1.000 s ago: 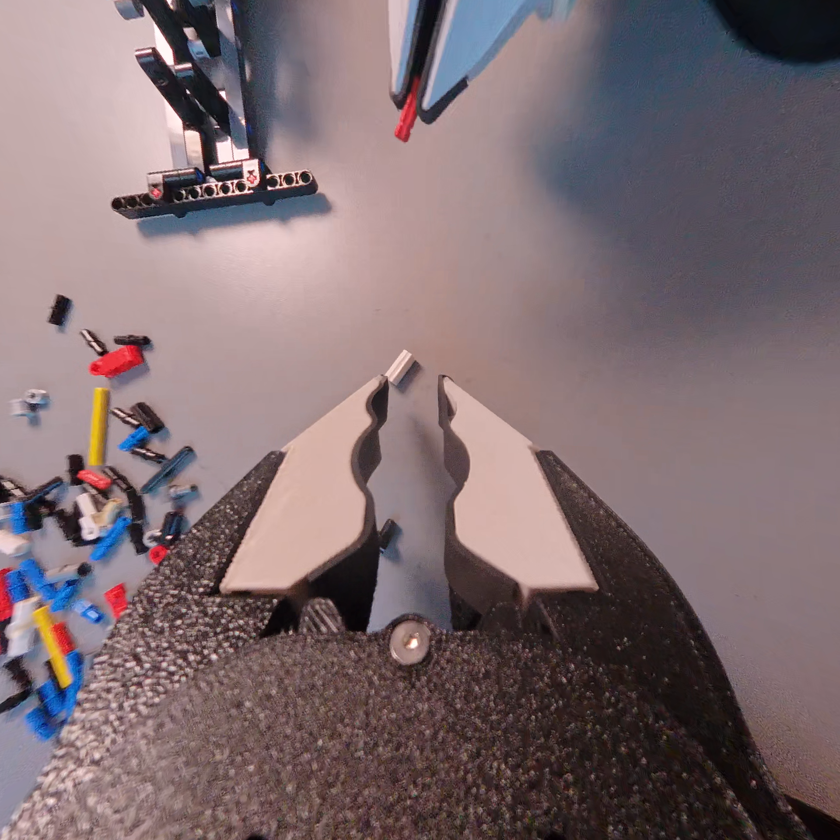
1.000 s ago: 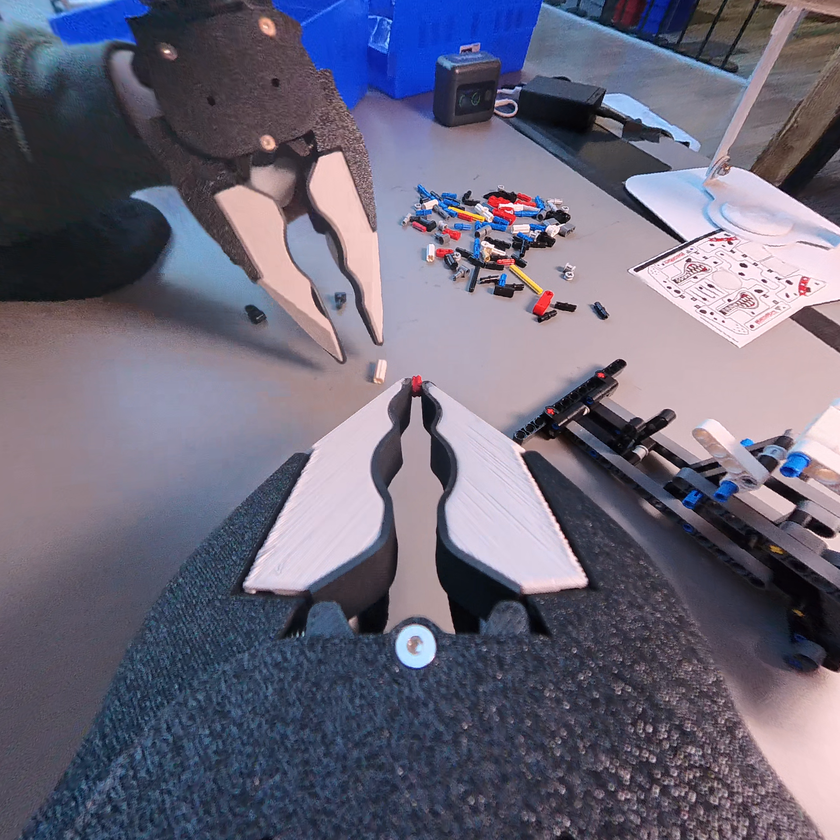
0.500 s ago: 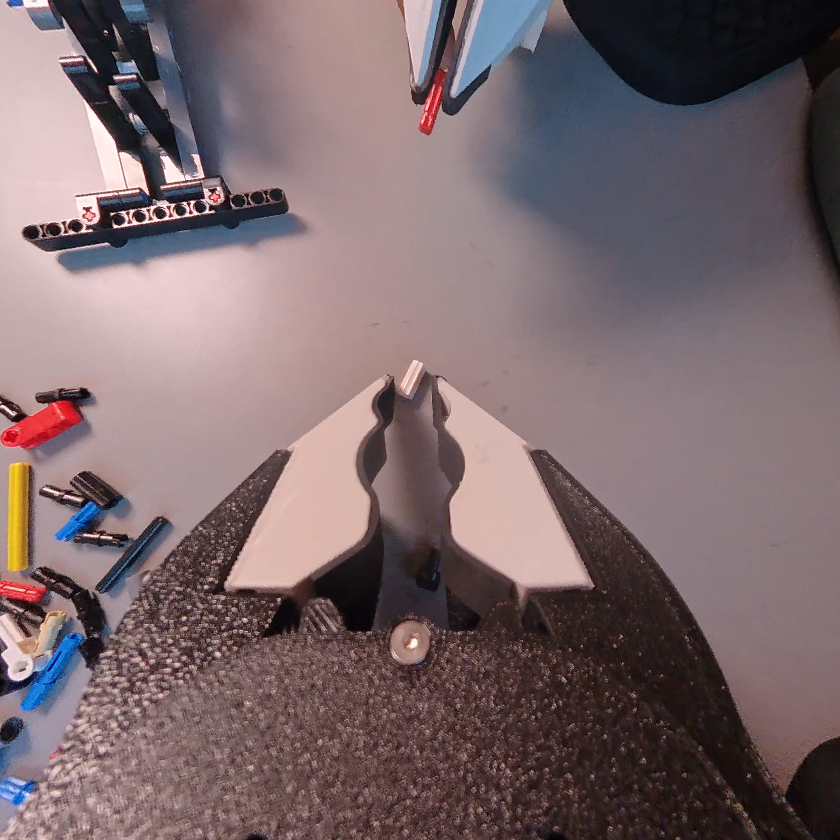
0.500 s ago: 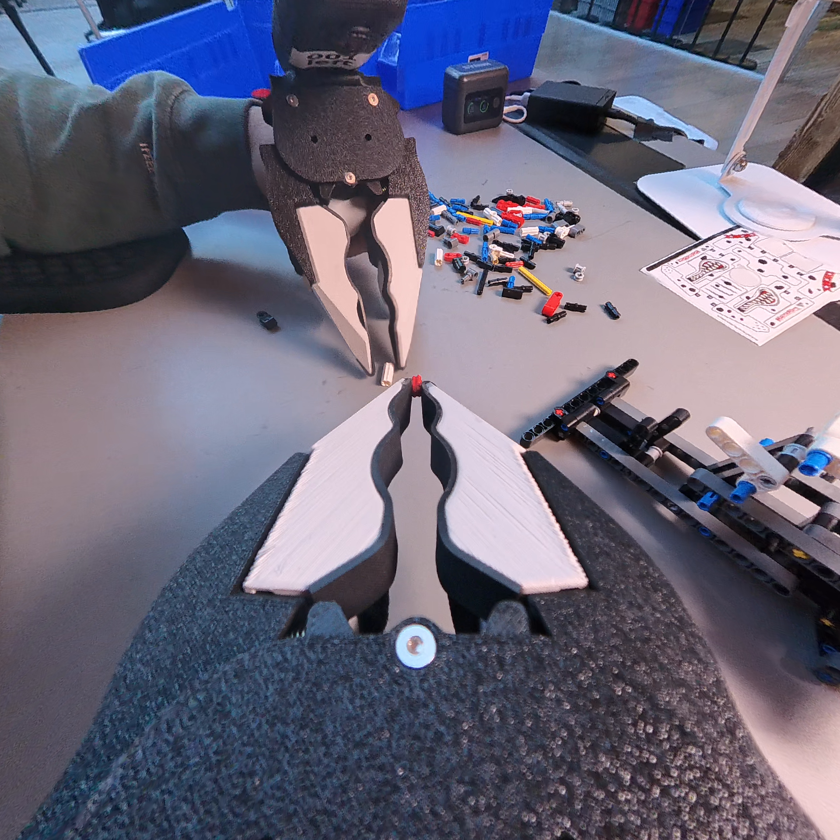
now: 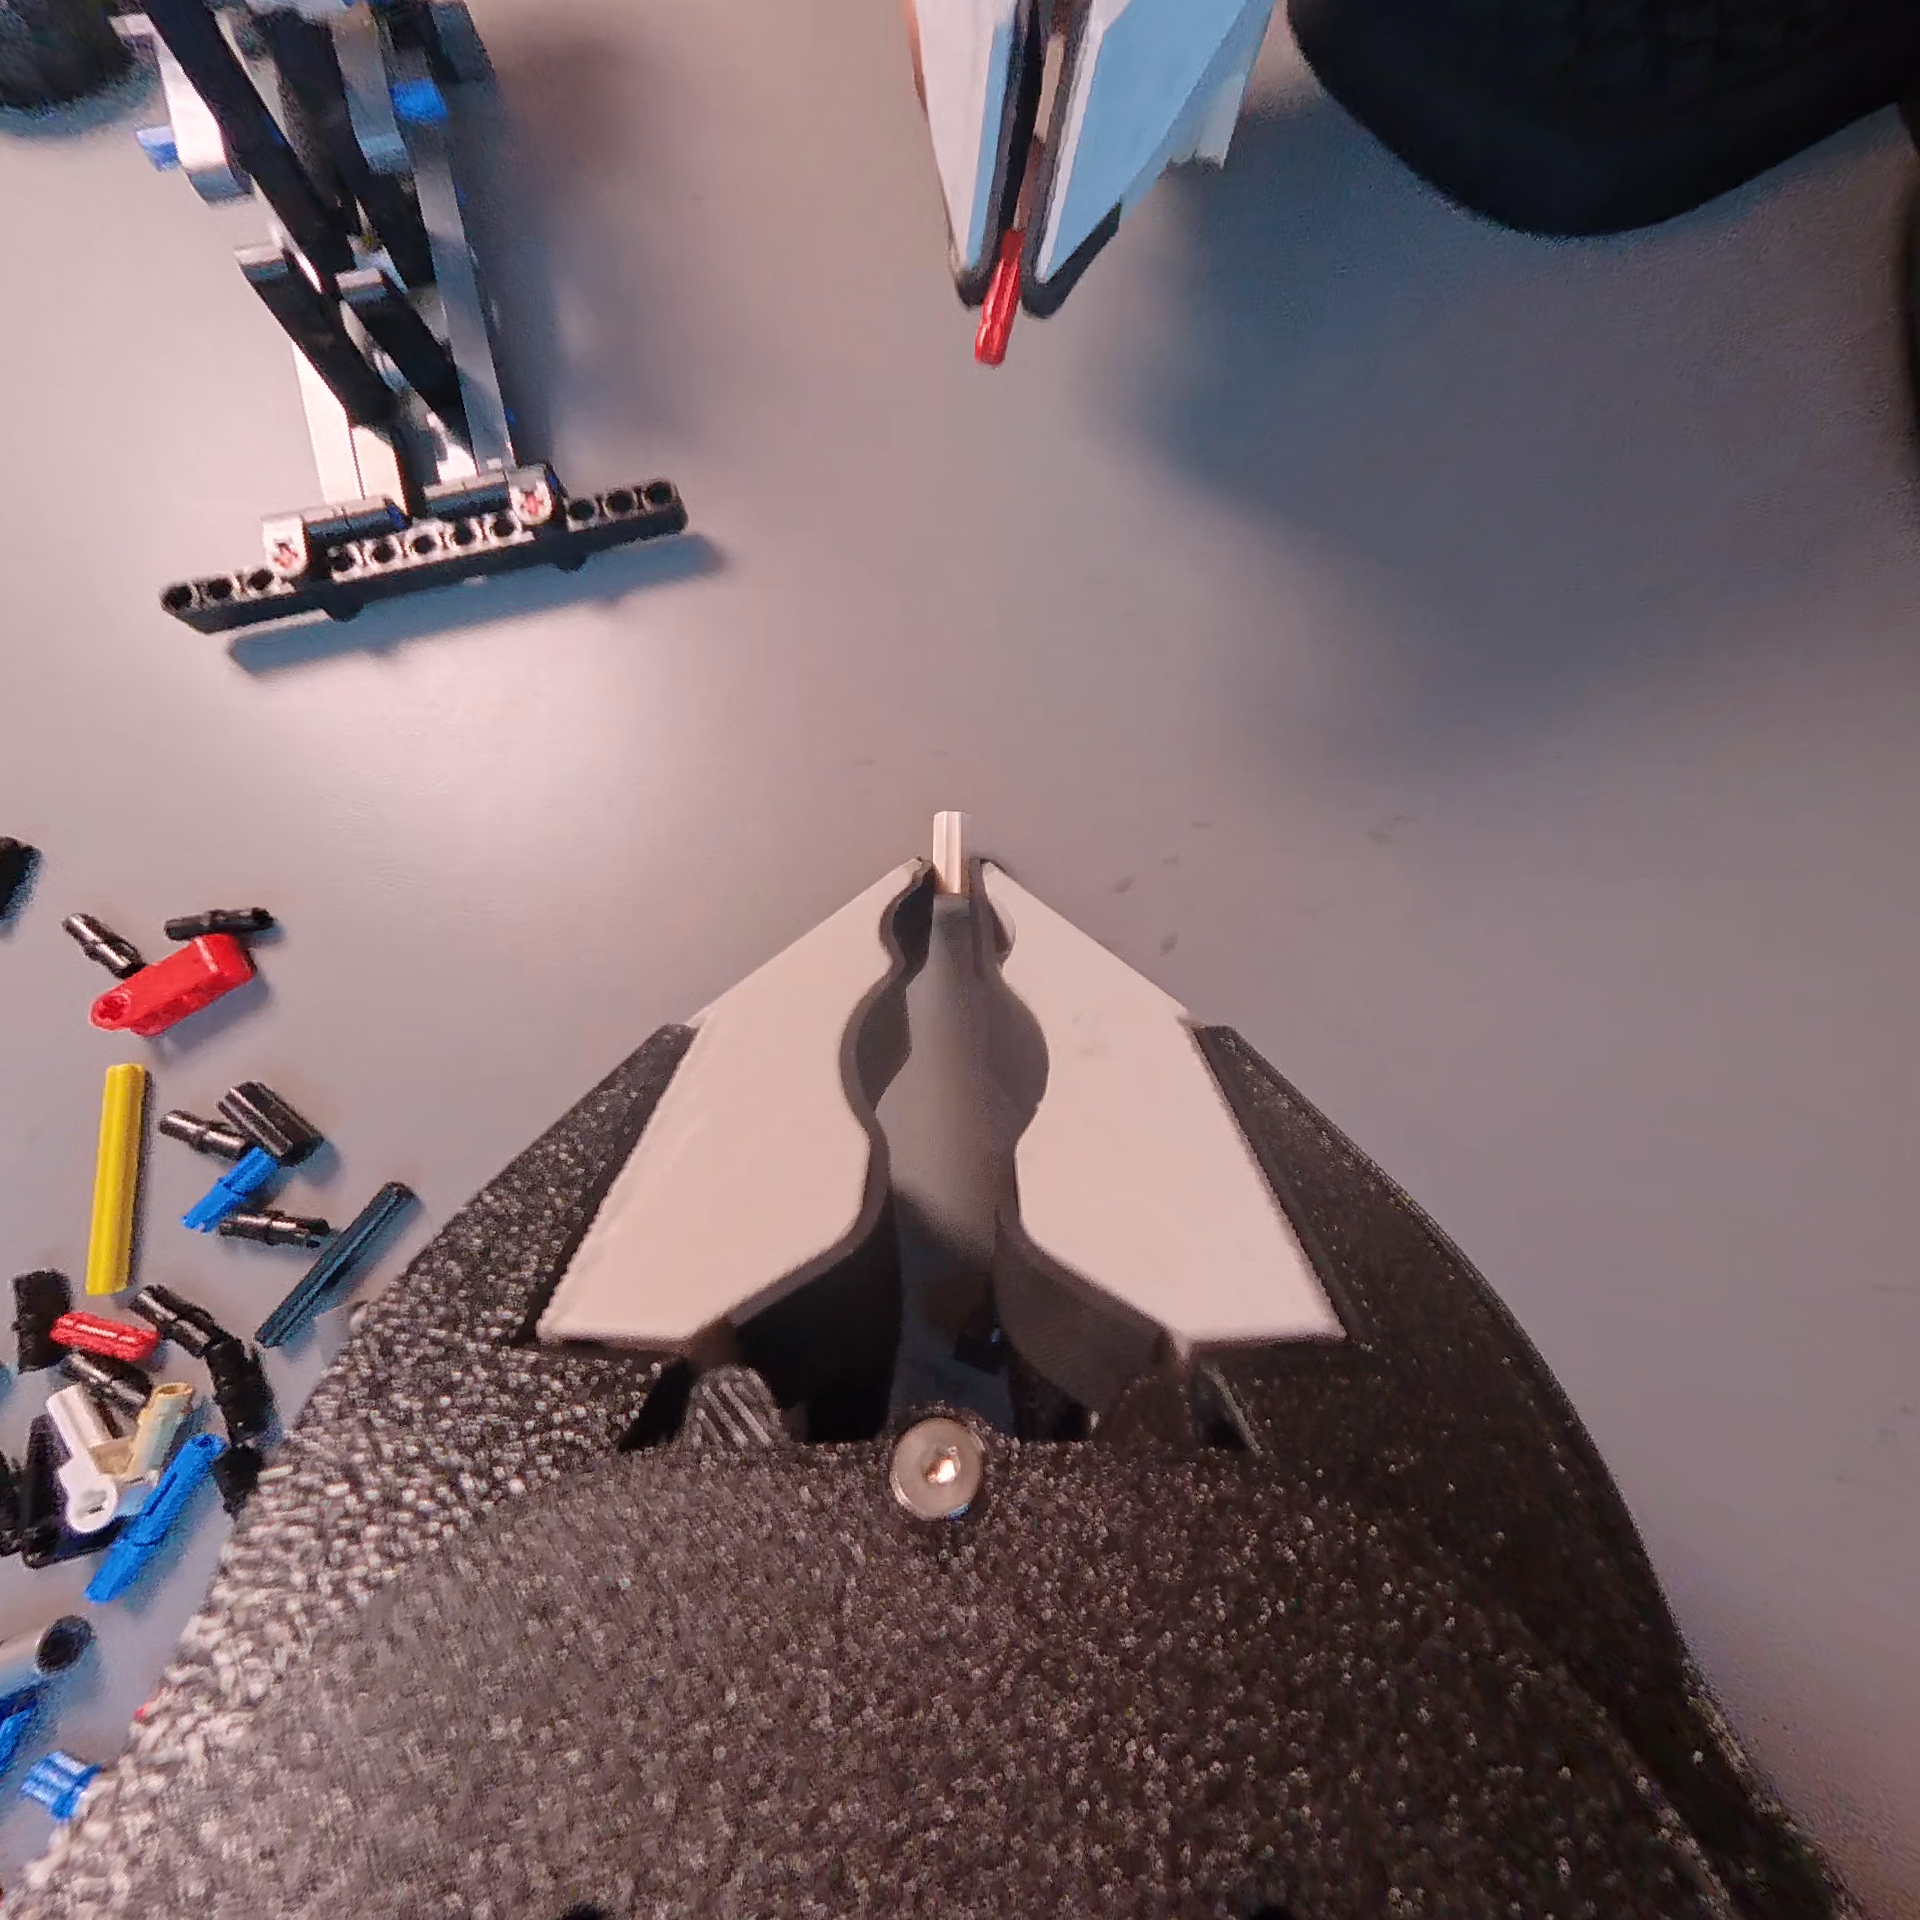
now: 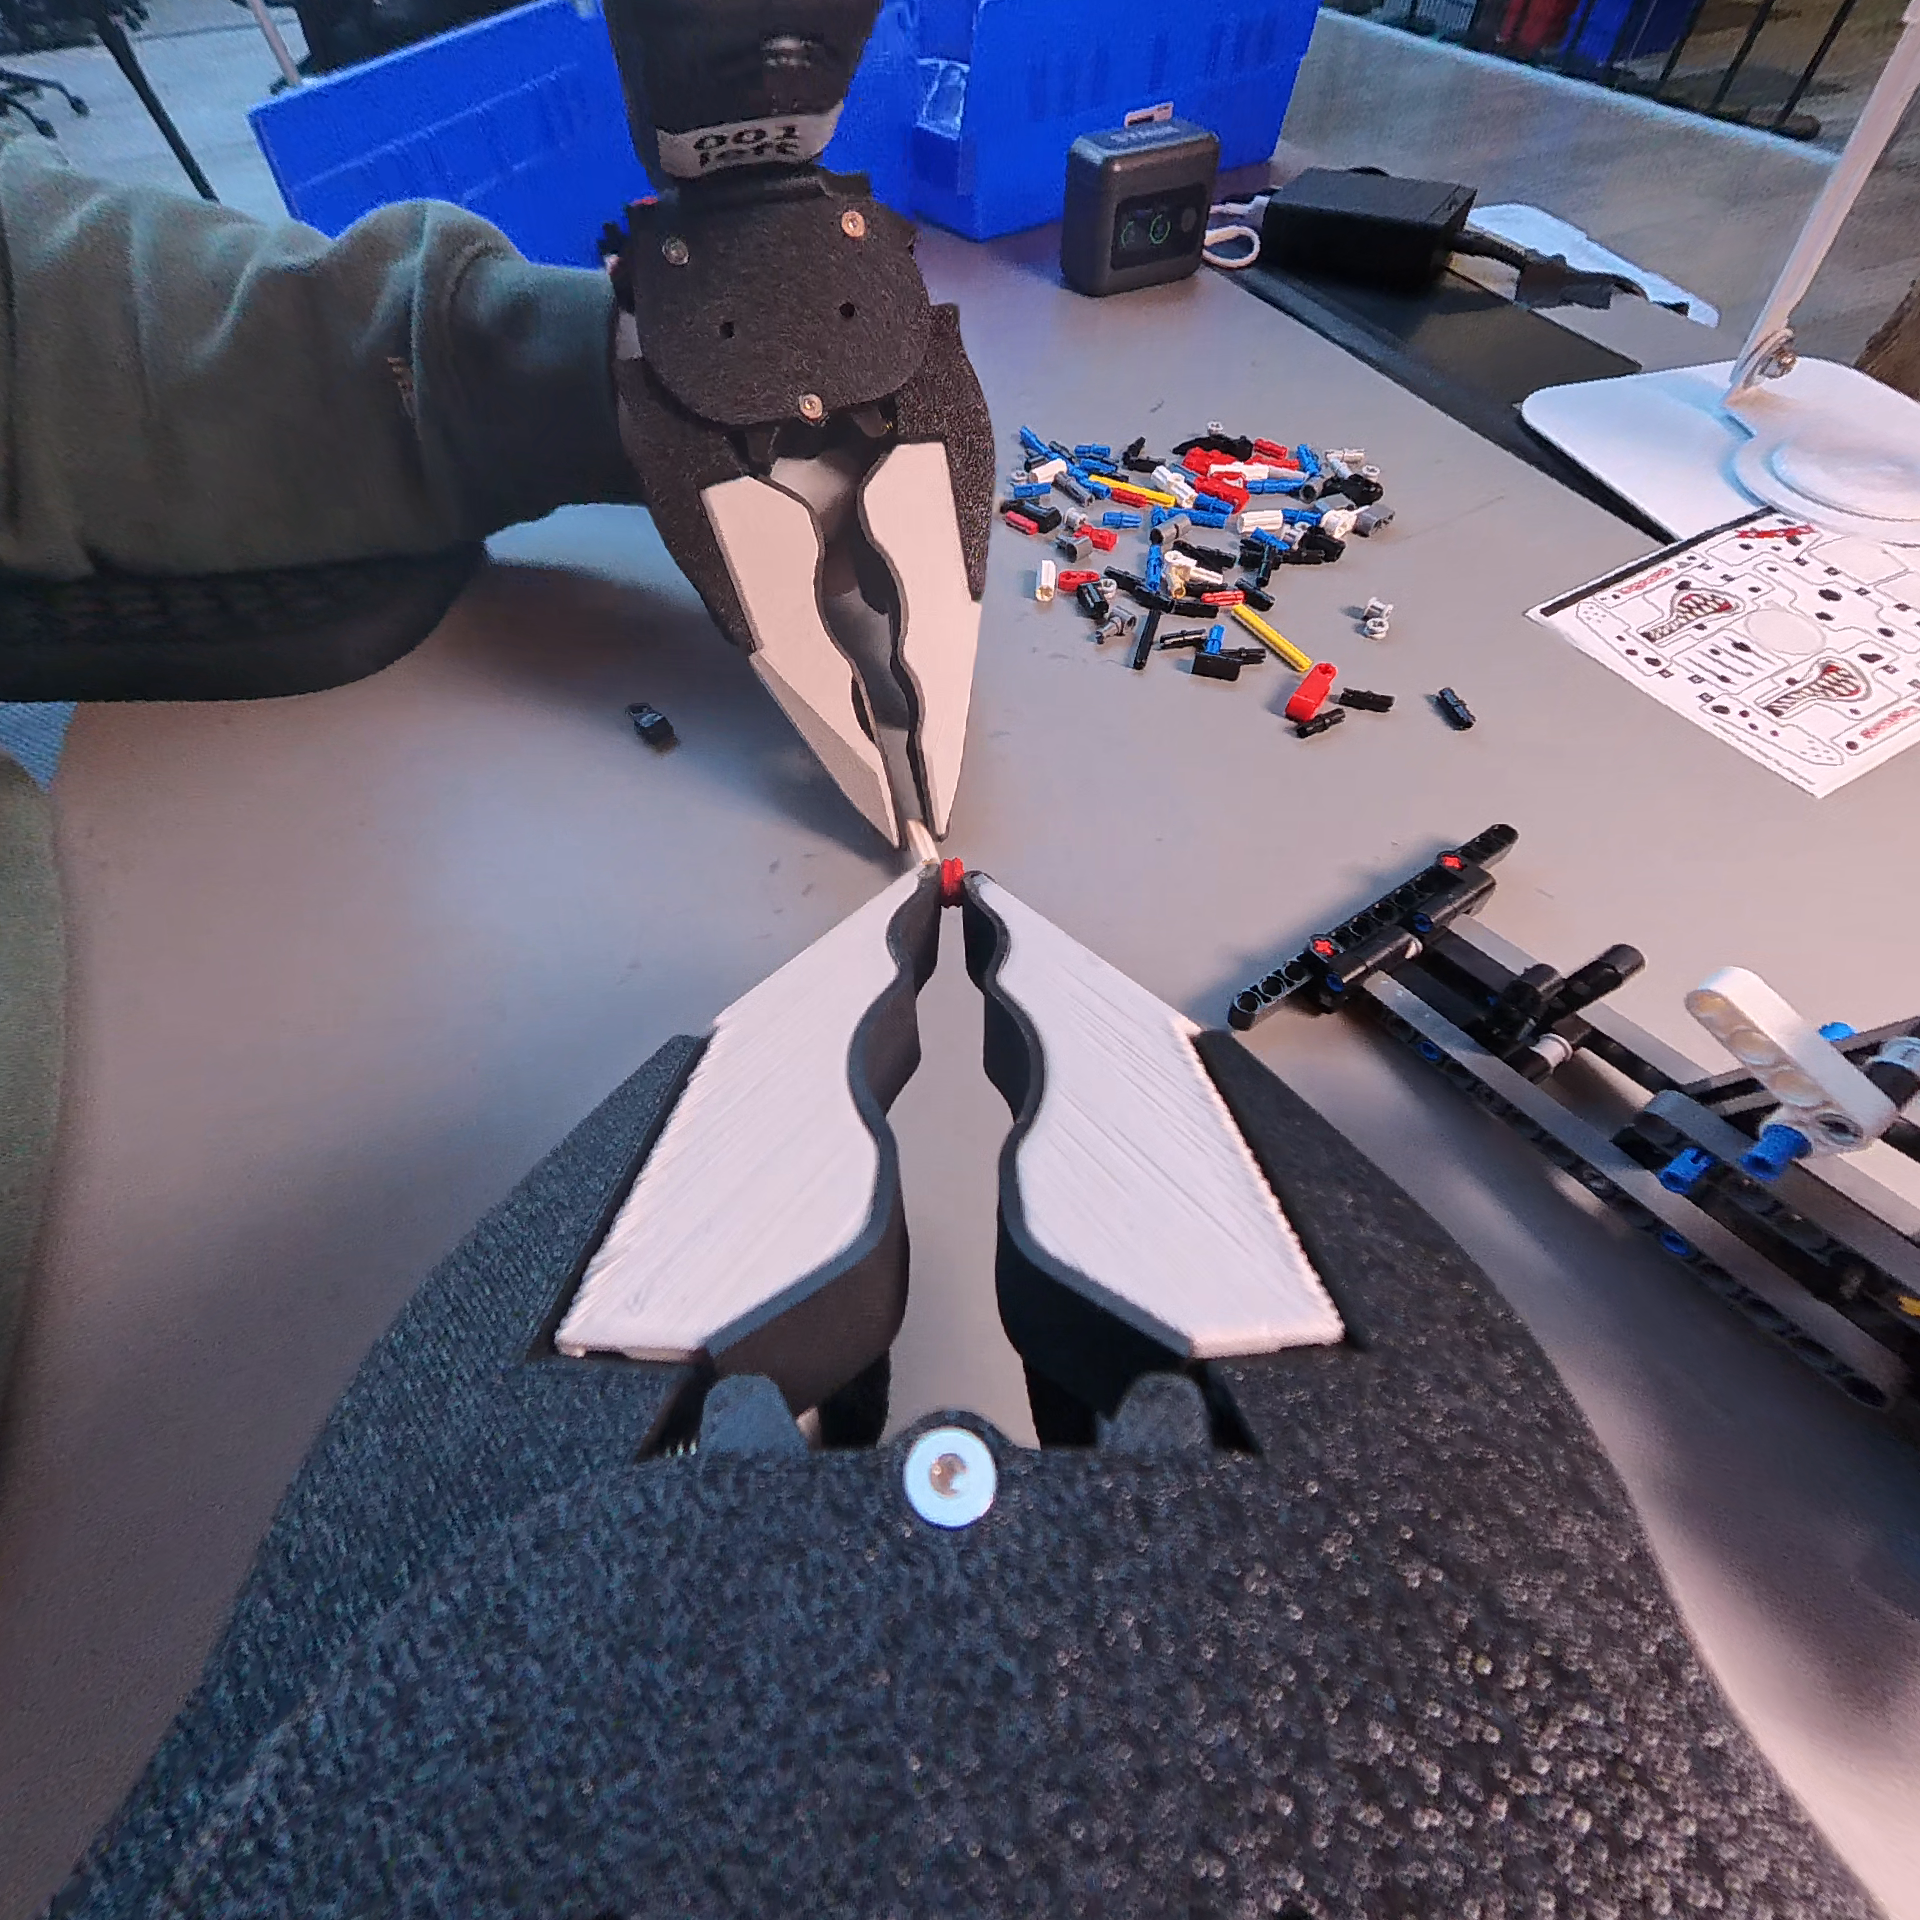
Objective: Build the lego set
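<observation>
The half-built lego set [image 6: 1538,1049] is a long black frame with blue pins and one white beam, lying at the right of the frame on the grey surface [image 6: 312,935]. The left claw [image 5: 951,871] pinches a small white pin [image 5: 949,852], and the right claw [image 6: 948,881] pinches a tiny red pin [image 6: 949,876]. A white label with writing sits on the left claw's top, and a printed instruction sheet [image 6: 1756,644] lies at the far right.

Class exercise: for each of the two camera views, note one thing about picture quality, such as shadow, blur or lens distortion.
Left wrist view: the right gripper casts a broad soft shadow on the grey table, and the black lego frame at top left looks smeared. Right wrist view: wide-angle bending curves the table edge and blue bins, while the loose lego pieces stay fairly sharp.
</observation>
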`<action>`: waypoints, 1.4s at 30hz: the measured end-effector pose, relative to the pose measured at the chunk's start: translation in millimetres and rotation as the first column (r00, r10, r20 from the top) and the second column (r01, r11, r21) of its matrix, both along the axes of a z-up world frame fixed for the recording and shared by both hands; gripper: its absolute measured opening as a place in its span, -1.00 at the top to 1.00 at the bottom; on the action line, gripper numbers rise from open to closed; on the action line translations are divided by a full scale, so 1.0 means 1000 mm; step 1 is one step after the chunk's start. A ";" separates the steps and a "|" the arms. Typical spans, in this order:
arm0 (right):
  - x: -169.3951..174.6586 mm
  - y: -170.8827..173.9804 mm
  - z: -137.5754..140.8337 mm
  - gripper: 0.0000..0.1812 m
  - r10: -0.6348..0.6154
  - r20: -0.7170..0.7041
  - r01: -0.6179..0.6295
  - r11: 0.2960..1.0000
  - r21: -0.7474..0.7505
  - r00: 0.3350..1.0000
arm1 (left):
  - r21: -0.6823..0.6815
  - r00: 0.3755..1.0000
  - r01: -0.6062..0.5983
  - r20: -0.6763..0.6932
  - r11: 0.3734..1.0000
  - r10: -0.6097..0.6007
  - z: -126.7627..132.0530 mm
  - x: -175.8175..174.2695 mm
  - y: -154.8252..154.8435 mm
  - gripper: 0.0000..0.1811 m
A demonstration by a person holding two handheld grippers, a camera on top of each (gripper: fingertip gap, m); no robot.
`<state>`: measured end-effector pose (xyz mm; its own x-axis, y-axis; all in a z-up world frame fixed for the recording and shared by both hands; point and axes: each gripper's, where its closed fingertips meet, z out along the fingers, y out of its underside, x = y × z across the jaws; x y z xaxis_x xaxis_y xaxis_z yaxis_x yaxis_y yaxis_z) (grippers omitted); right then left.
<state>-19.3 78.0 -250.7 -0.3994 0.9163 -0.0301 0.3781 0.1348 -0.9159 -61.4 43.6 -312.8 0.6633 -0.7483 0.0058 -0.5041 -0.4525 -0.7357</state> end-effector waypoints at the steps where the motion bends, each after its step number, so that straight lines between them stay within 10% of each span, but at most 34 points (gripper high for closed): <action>1: 0.001 -0.002 0.003 0.96 0.009 -0.009 -0.010 1.000 -0.020 1.000 | 0.032 1.000 -0.001 0.021 0.999 0.001 0.007 0.003 0.000 0.93; 12: 0.005 -0.041 0.029 0.97 0.137 -0.062 -0.149 0.941 -0.303 0.989 | 0.374 0.997 -0.072 0.032 0.924 0.064 0.079 0.035 -0.019 0.93; 42: 0.005 -0.054 0.024 0.97 0.194 -0.043 -0.196 0.907 -0.373 0.980 | 0.380 0.999 -0.043 -0.002 0.924 0.047 0.076 0.043 -0.025 0.94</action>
<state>-14.3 23.6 -226.9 -0.5701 0.7422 -0.3523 0.3748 -0.1466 -0.9154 -18.2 18.1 -236.7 0.6947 -0.6623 -0.2806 -0.4987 -0.1623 -0.8515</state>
